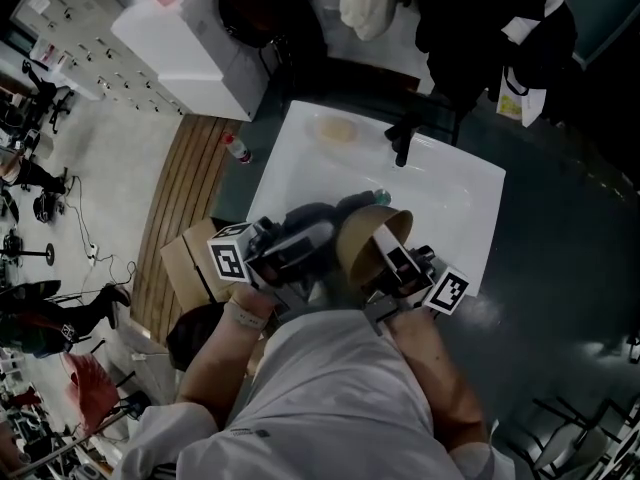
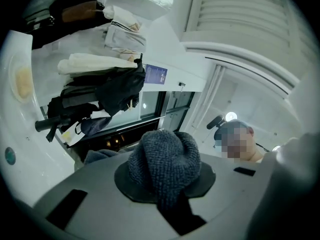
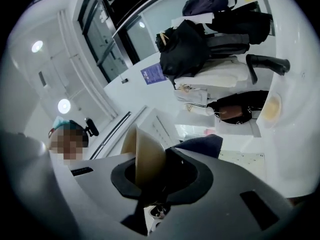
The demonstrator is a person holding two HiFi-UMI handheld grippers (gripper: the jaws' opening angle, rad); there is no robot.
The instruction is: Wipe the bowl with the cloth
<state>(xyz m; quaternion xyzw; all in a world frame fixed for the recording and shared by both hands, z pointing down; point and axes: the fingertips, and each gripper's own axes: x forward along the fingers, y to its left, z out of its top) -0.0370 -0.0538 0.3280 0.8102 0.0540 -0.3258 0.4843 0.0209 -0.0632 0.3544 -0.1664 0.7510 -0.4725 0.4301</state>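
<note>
- Squeezed in the left tongs [image 2: 167, 194]: a soft, dark grey knitted cloth [image 2: 162, 161], bunched into a ball just past the tips.
- Looks light and squashy, easy to bend any way, so fine to pinch anywhere.
- Pinched in the right tongs [image 3: 150, 184]: a round tan bowl [image 3: 144, 156], gripped by its rim, tipped on its side, close to the left tongs, above a white square sink [image 1: 470, 183].
- Probably hard, smooth and slippery, and might break if dropped, so best gripped firmly on the rim.
- Hard to see: the inside of the bowl, any dirt there, and whether cloth and bowl touch.
</note>
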